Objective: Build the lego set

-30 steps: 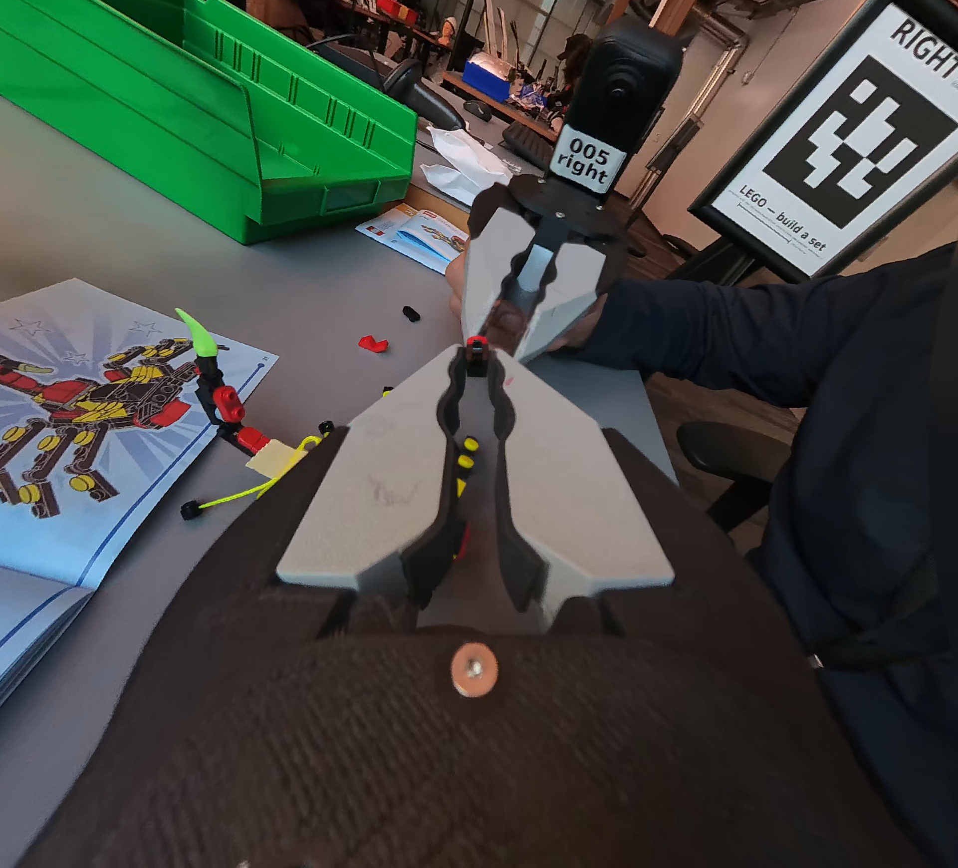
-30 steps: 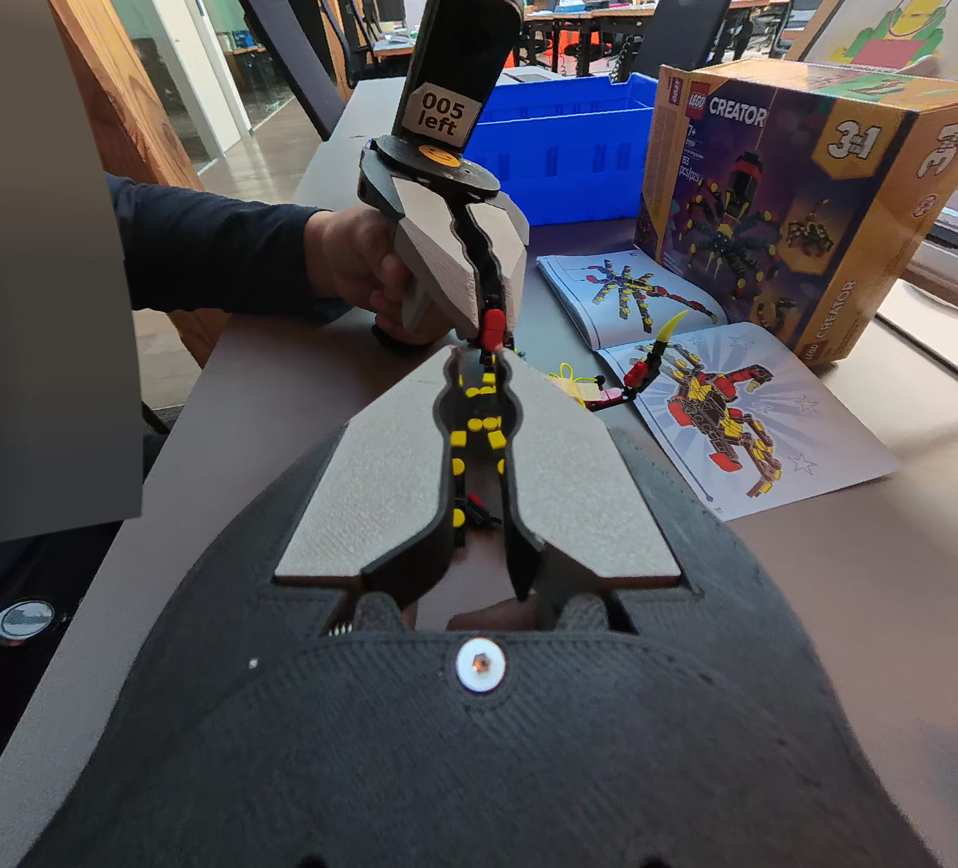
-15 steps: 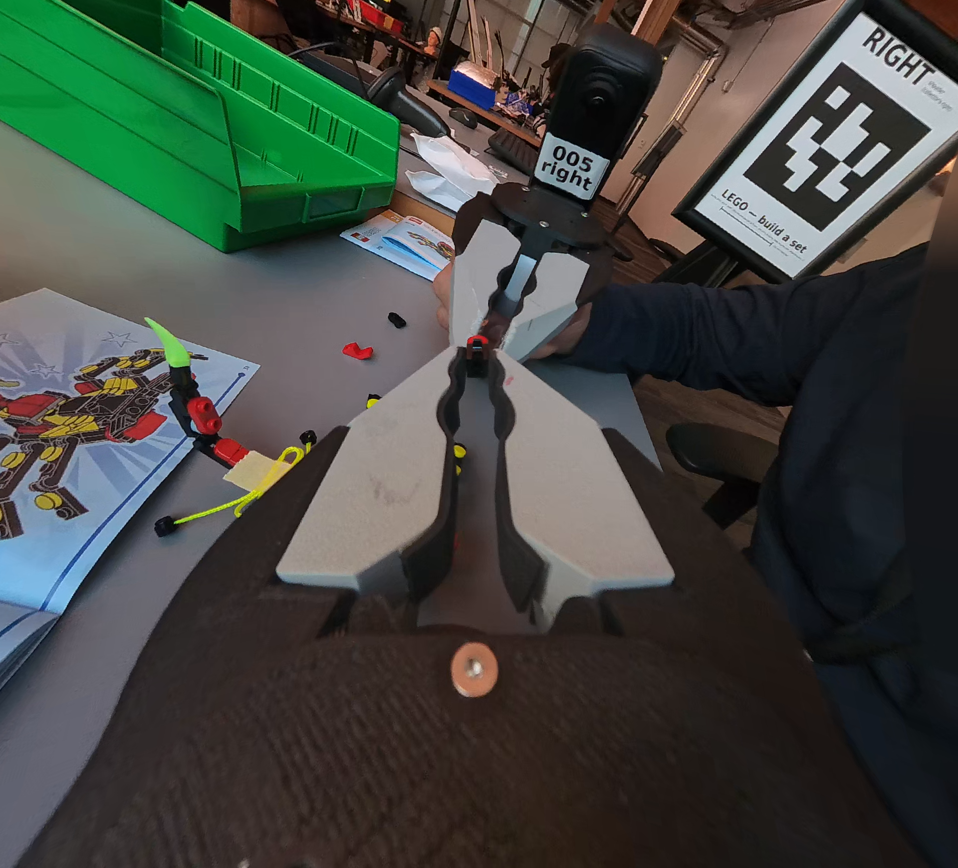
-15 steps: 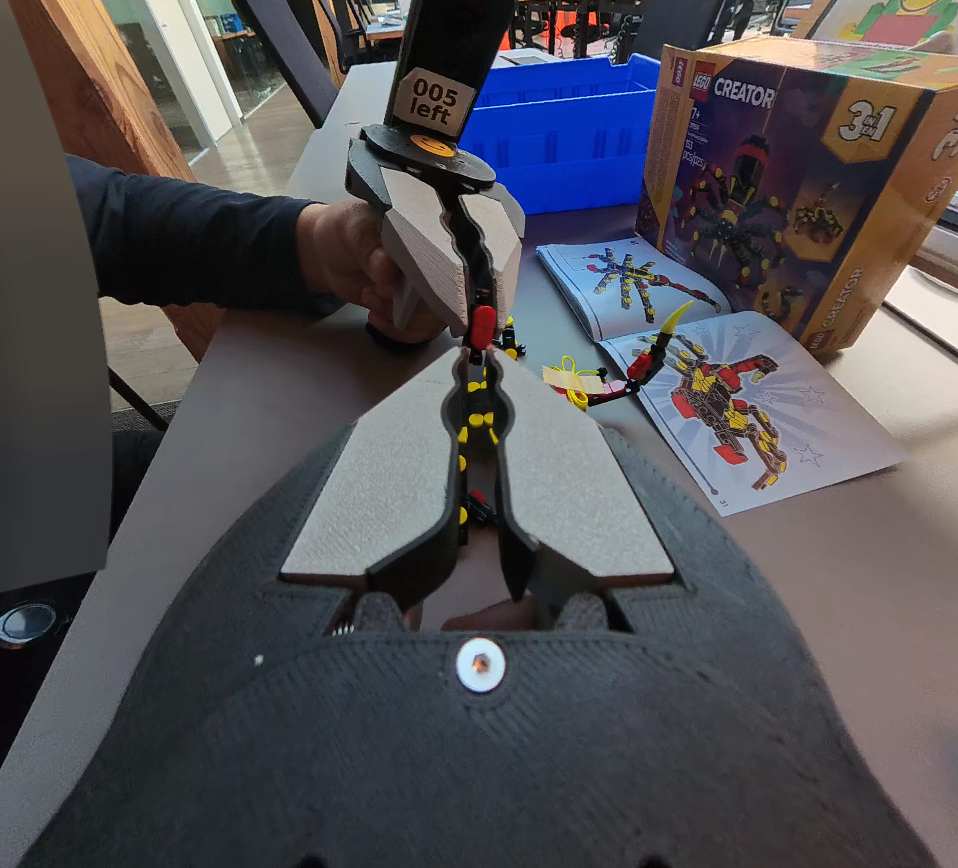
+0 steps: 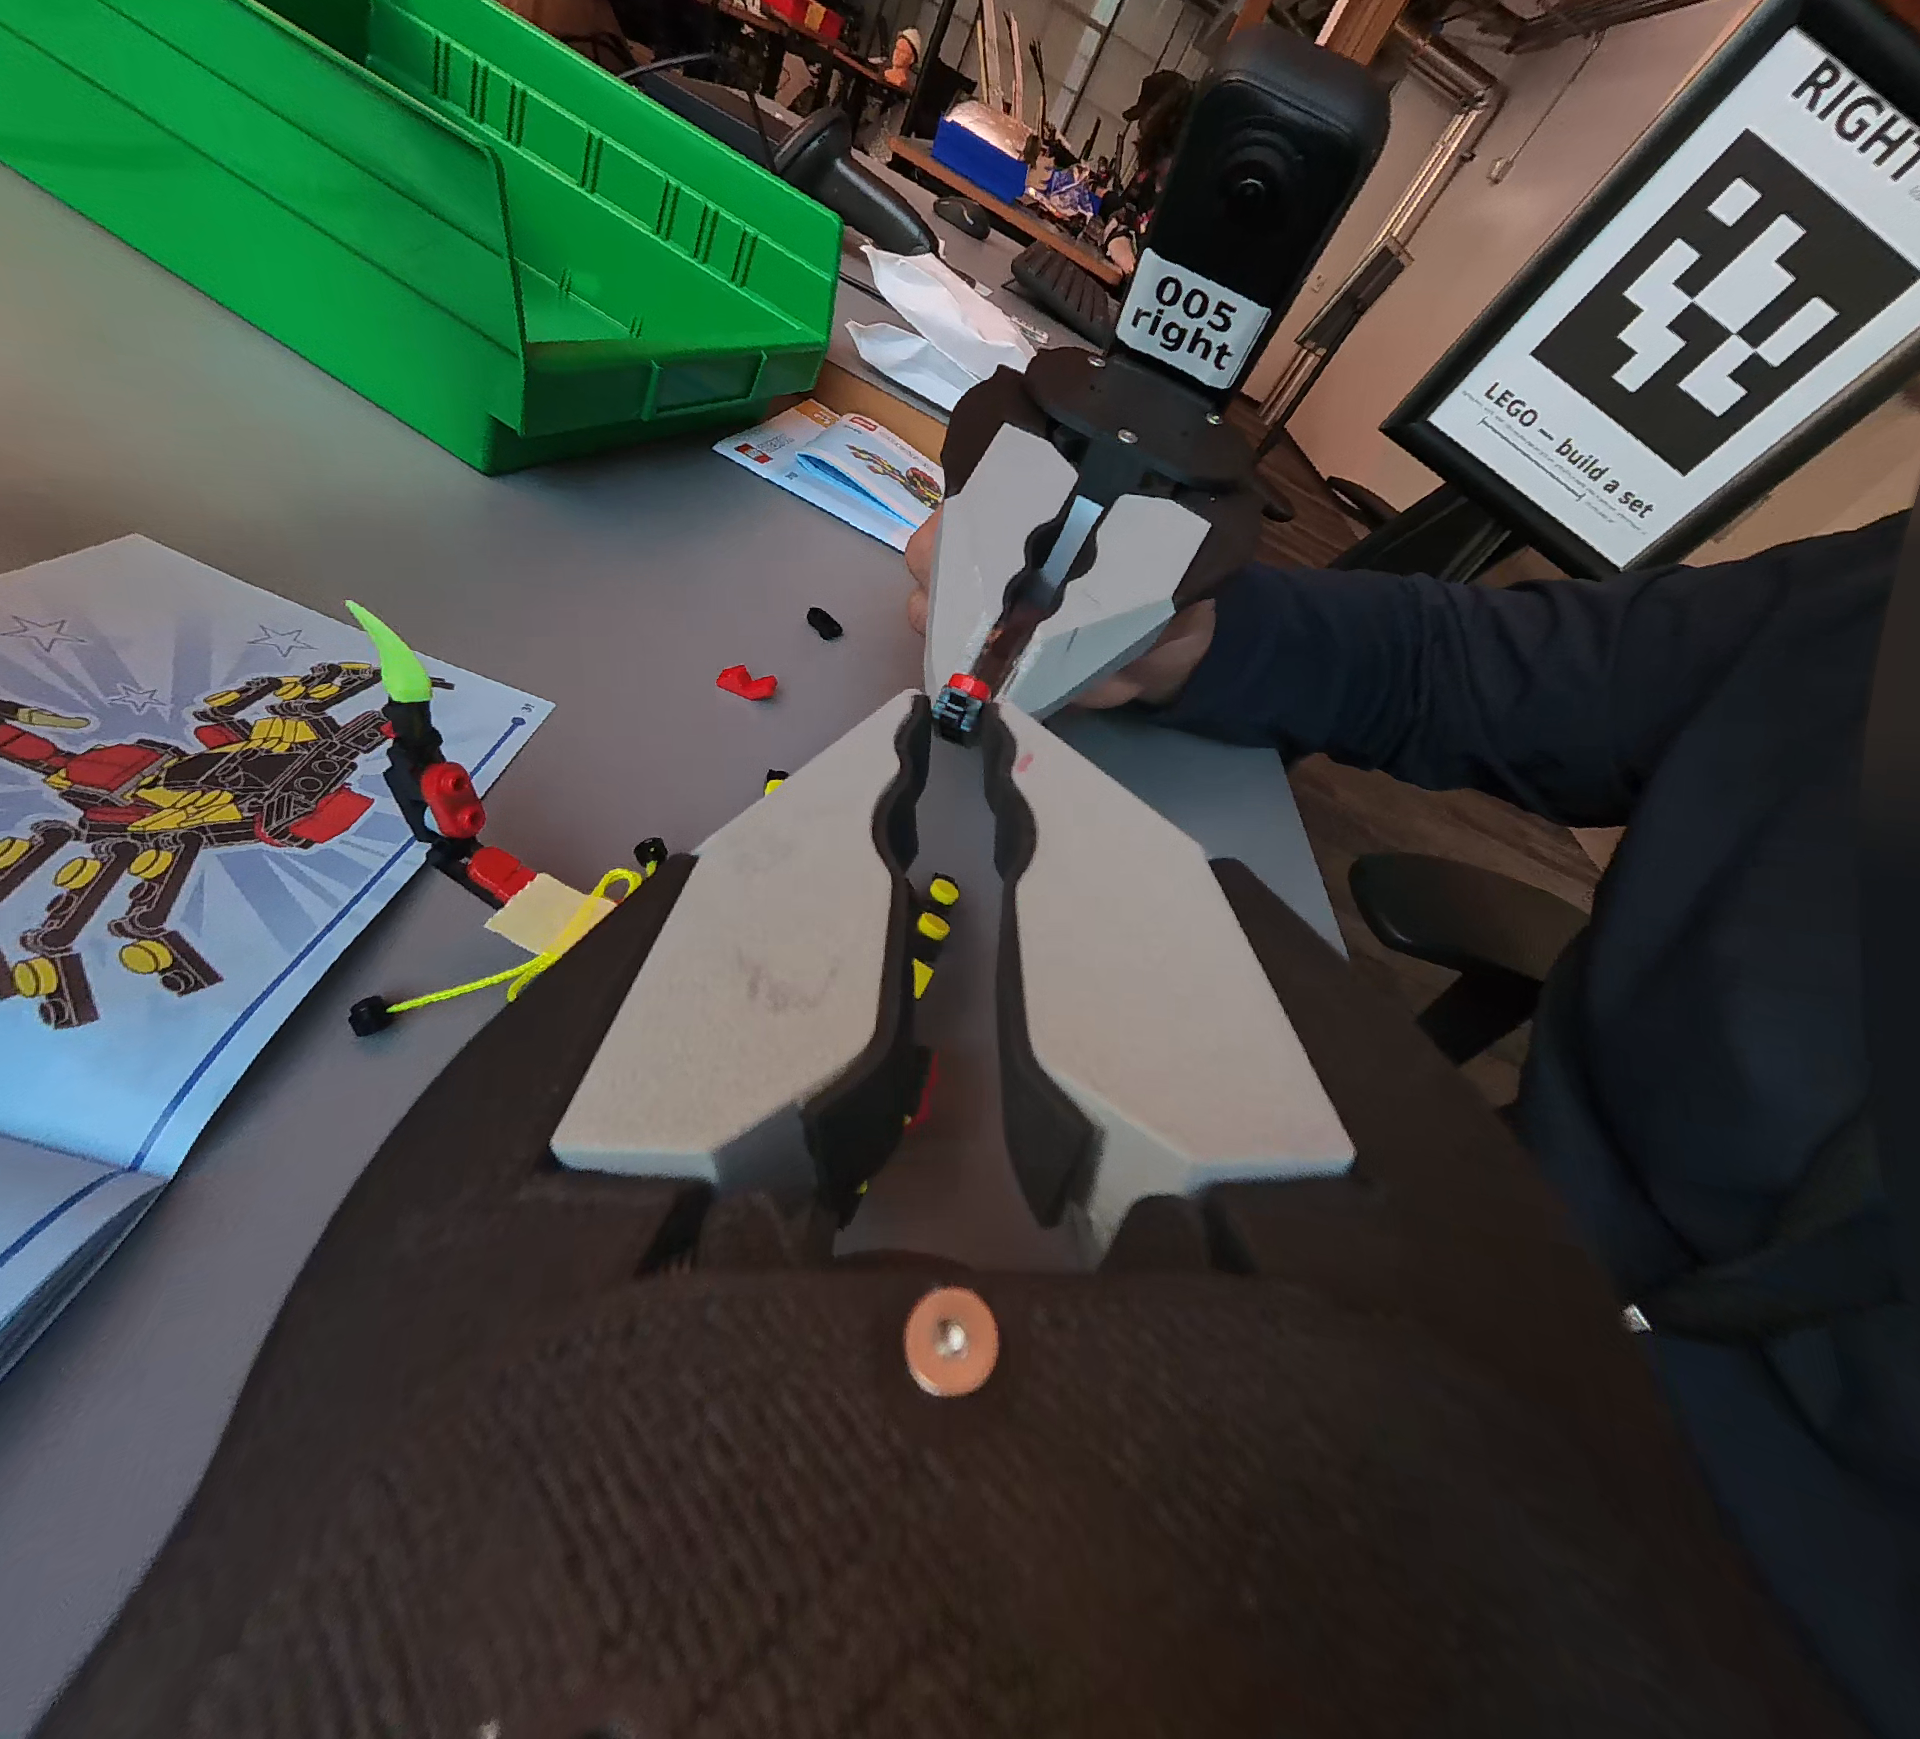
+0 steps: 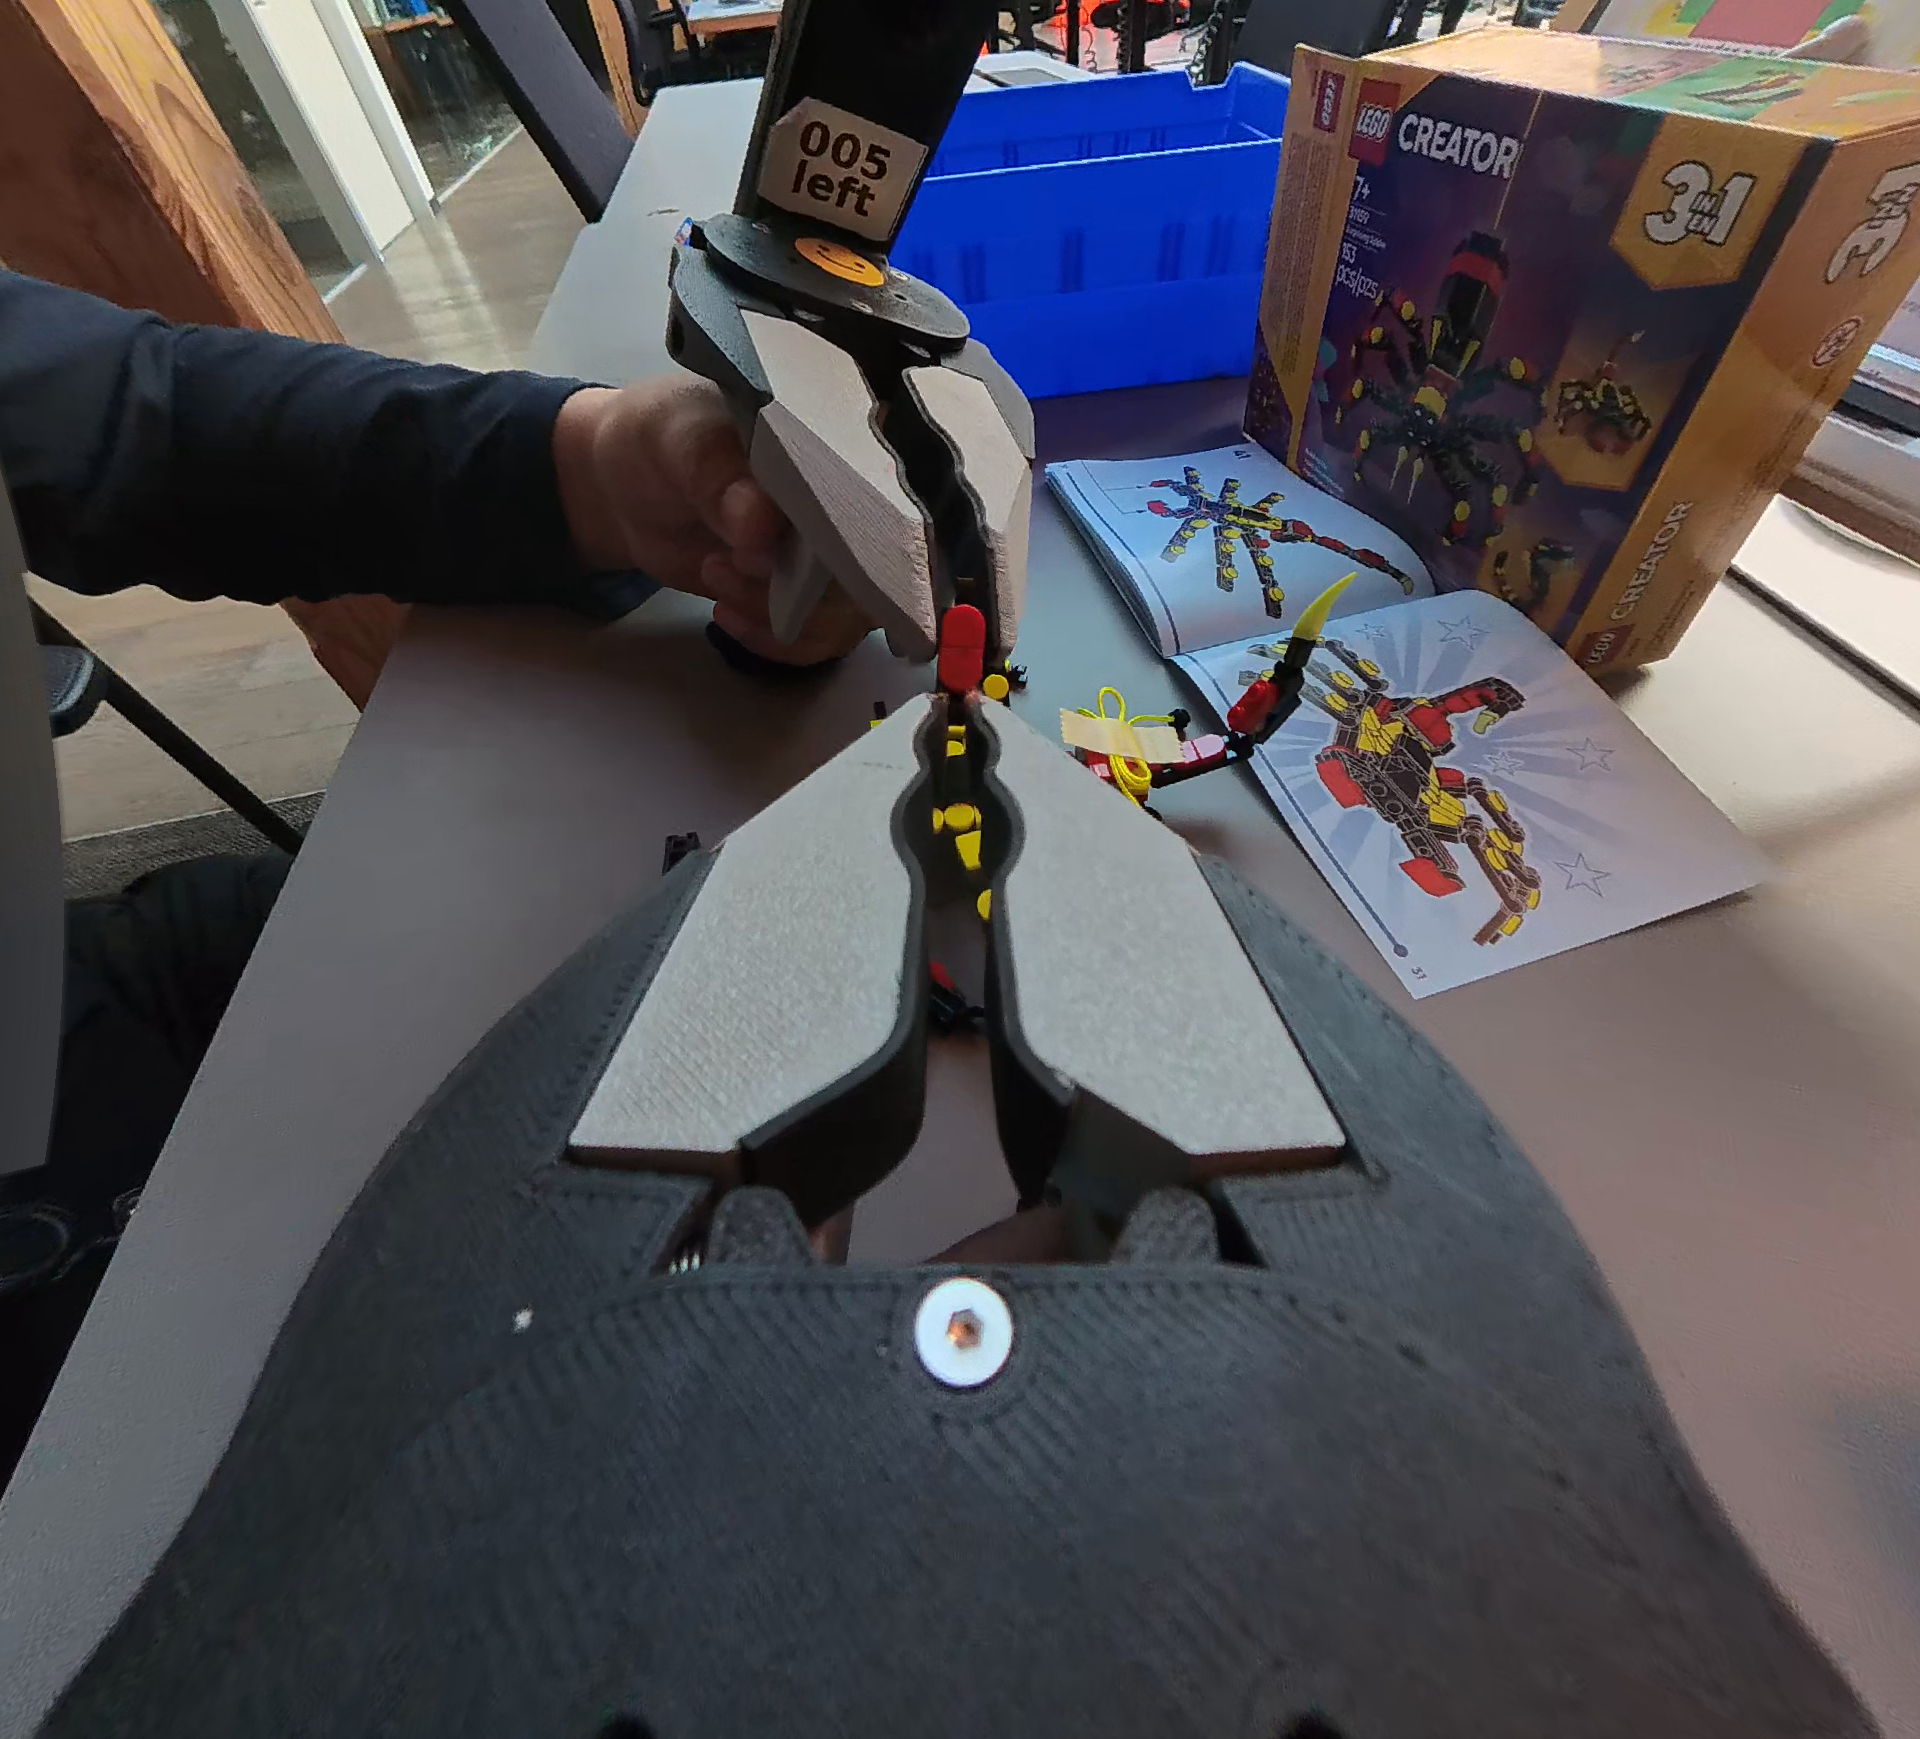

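Bare table [image 5: 260, 484] before green bin [image 5: 436, 162], loose bricks [image 5: 746, 681] scattered (small), booklet [image 5: 187, 816] leftward

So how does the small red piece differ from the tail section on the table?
The small red piece is a single stub pinched in the left hand-held gripper, off the table; the tail section is a jointed chain lying loose, partly on the open booklet. The small red piece is blunt; the tail section ends in a curved yellow-green spike. Both carry red parts.

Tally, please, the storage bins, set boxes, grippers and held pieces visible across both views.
Storage bins: 2 (green bin, blue bin)
Set box: 1
Grippers: 2 (left gripper, right gripper)
Held red piece: 1
Total: 6
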Tool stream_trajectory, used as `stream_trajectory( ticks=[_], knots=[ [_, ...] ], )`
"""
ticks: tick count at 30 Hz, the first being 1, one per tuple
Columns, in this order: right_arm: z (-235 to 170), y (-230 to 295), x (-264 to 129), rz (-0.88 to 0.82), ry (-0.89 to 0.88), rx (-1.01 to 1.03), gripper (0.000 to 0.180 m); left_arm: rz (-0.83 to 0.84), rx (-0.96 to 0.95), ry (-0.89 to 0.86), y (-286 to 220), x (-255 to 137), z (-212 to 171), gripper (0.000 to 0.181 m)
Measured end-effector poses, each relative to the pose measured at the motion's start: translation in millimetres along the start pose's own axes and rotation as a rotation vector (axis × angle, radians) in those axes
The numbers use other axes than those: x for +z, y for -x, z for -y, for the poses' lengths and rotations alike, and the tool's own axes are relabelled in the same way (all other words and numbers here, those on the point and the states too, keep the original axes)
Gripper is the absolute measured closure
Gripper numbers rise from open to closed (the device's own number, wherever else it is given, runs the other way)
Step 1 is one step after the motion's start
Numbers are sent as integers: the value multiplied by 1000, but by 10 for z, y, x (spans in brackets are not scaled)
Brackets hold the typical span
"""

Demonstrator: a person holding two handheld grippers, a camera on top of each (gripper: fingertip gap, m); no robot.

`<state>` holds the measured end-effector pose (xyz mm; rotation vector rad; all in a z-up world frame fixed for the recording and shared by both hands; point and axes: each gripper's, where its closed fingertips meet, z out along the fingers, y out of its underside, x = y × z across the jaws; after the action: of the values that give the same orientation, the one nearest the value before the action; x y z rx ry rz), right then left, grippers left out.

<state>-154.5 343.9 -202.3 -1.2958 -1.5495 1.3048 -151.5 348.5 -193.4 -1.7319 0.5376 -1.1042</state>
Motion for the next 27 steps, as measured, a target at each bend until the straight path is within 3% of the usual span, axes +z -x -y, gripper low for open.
stream_trajectory(
  ticks=[16, 23, 27],
  knots=[
    [-60, -41, -10, -46, 61, -79, 180, 53, 57, 49, 59, -45, -44, 174],
    [-254, -298, -49, -195, 206, -187, 180, 146, 8, 16, 269, -174, 27, 174],
    [-355, -297, -13, -193, 254, -196, 180, 246, 93, 92, 369, -174, -62, 174]
  ],
)
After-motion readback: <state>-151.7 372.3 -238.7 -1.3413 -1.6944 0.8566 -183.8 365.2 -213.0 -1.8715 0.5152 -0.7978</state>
